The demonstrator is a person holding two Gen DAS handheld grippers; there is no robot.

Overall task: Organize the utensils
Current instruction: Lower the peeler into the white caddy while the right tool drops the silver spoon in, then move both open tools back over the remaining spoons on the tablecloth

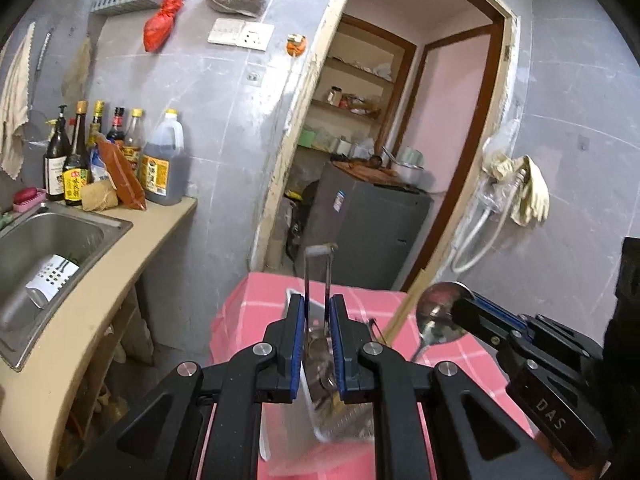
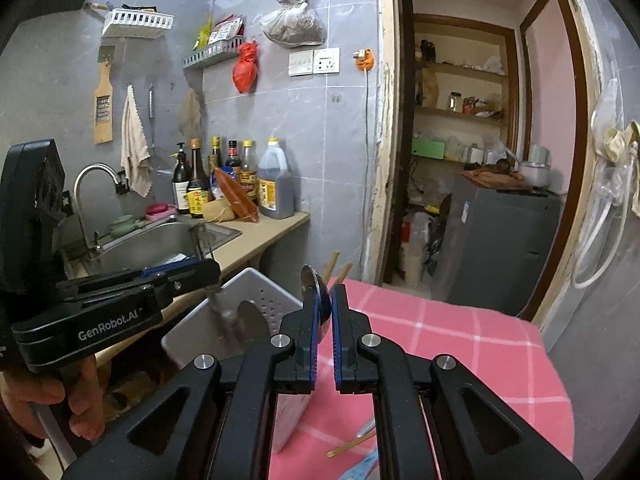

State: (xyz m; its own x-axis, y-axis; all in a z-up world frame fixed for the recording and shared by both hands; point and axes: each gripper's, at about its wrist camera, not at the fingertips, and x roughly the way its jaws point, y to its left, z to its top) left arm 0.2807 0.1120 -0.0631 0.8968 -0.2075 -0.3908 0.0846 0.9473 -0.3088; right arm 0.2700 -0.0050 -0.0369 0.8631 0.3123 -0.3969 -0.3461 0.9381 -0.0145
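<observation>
My left gripper (image 1: 316, 300) is shut on a metal utensil with a wire loop handle (image 1: 318, 256), held upright over a white perforated utensil holder (image 1: 280, 432) on the pink checked table (image 1: 248, 312). In the right wrist view that left gripper (image 2: 208, 270) comes in from the left, and the utensil (image 2: 222, 312) hangs down into the holder (image 2: 260, 292). My right gripper (image 2: 325, 300) is shut on the bowl of a metal spoon (image 2: 312, 280). From the left wrist view the spoon (image 1: 436, 304) sits just right of the holder, in the right gripper (image 1: 460, 306). Wooden chopsticks (image 1: 400, 312) lean in the holder.
A steel sink (image 1: 60, 236) holding a white perforated piece (image 1: 52, 276) lies to the left, with sauce bottles (image 1: 120, 152) on the counter behind it. A grey fridge (image 1: 360, 232) stands in the doorway. A loose chopstick (image 2: 348, 446) lies on the cloth. A hand (image 2: 80, 400) grips the left tool.
</observation>
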